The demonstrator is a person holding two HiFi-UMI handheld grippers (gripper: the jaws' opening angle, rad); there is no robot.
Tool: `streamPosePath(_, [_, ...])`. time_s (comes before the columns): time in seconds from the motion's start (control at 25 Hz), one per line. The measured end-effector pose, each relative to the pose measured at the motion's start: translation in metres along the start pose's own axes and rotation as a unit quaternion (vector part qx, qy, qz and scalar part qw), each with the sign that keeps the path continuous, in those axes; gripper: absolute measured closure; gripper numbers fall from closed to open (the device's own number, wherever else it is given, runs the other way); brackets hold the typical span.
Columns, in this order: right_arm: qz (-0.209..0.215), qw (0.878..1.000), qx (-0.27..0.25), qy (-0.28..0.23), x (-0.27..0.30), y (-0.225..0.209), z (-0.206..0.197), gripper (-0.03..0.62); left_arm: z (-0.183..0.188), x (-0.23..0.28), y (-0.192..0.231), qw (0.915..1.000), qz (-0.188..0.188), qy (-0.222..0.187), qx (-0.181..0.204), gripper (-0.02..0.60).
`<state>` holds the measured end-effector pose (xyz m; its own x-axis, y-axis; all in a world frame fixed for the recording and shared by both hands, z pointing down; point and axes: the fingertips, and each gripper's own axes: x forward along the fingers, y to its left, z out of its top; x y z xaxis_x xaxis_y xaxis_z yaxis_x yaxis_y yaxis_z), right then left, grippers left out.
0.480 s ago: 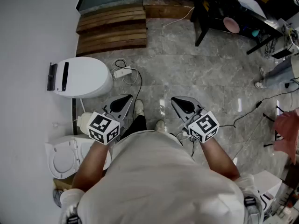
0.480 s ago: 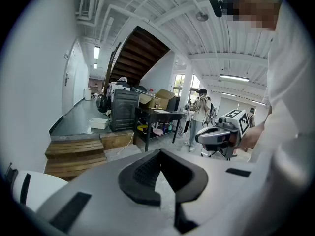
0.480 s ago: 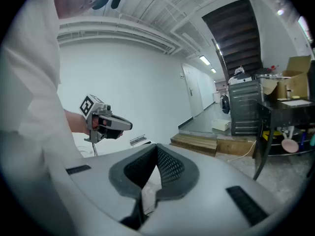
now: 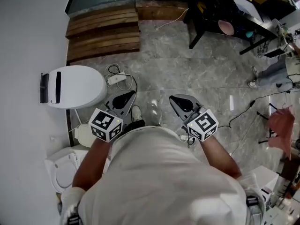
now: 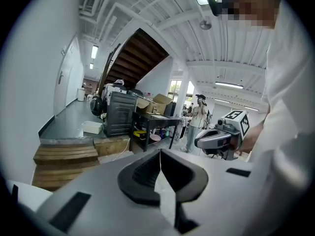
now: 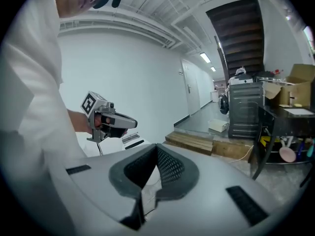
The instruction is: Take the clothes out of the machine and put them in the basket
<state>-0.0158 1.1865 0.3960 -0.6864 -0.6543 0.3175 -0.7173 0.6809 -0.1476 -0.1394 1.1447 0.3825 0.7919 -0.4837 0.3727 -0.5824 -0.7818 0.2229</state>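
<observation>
Marble floor (image 4: 197, 74) carries wooden steps (image 4: 103, 32) at eleven o'clock; left hand-held gripper (image 4: 126, 97) and right hand-held gripper (image 4: 179, 101) are closed, empty.

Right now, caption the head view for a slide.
Person on tile floor holds left gripper and right gripper forward, jaws together, beside a white appliance.

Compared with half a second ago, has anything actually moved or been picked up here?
Hardly anything. The person's head has turned a little, so the wooden steps and the white machine sit slightly lower and further left in the head view. The left gripper and right gripper are still held out before the body, jaws shut and empty. Nothing was taken hold of or let go.
</observation>
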Motion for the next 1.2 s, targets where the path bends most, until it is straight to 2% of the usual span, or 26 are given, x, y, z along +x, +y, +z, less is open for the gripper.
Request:
streamPosePath(0.08, [-0.003, 1.0, 0.0, -0.002, 0.022, -0.006, 0.014, 0.591, 0.008, -0.002, 0.026, 1.0, 0.004, -0.003, 0.001, 0.577])
streamPosePath(0.2, [-0.007, 1.0, 0.008, -0.011, 0.048, -0.016, 0.034, 0.59, 0.021, -0.003, 0.059, 0.9999, 0.011, -0.007, 0.003, 0.504])
streamPosePath(0.32, [-0.006, 1.0, 0.008, -0.006, 0.079, -0.02, 0.048, 0.589, 0.03, -0.007, 0.09, 0.9999, 0.011, -0.011, 0.006, 0.483])
streamPosePath(0.56, [0.016, 1.0, -0.005, 0.008, 0.146, -0.009, 0.065, 0.588, 0.036, -0.021, 0.152, 0.9995, 0.022, -0.022, -0.004, 0.463])
streamPosePath(0.72, [0.021, 1.0, -0.013, 0.017, 0.17, -0.022, 0.07, 0.588, 0.043, -0.012, 0.18, 0.9992, 0.028, -0.027, -0.012, 0.46])
streamPosePath(1.0, [0.035, 0.999, -0.006, 0.015, 0.223, -0.092, 0.078, 0.588, 0.064, 0.039, 0.242, 0.9985, 0.049, -0.019, -0.018, 0.459])
streamPosePath(1.2, [0.048, 0.999, -0.019, 0.012, 0.272, -0.176, 0.102, 0.588, 0.096, 0.101, 0.297, 0.9979, 0.062, -0.005, -0.02, 0.454])
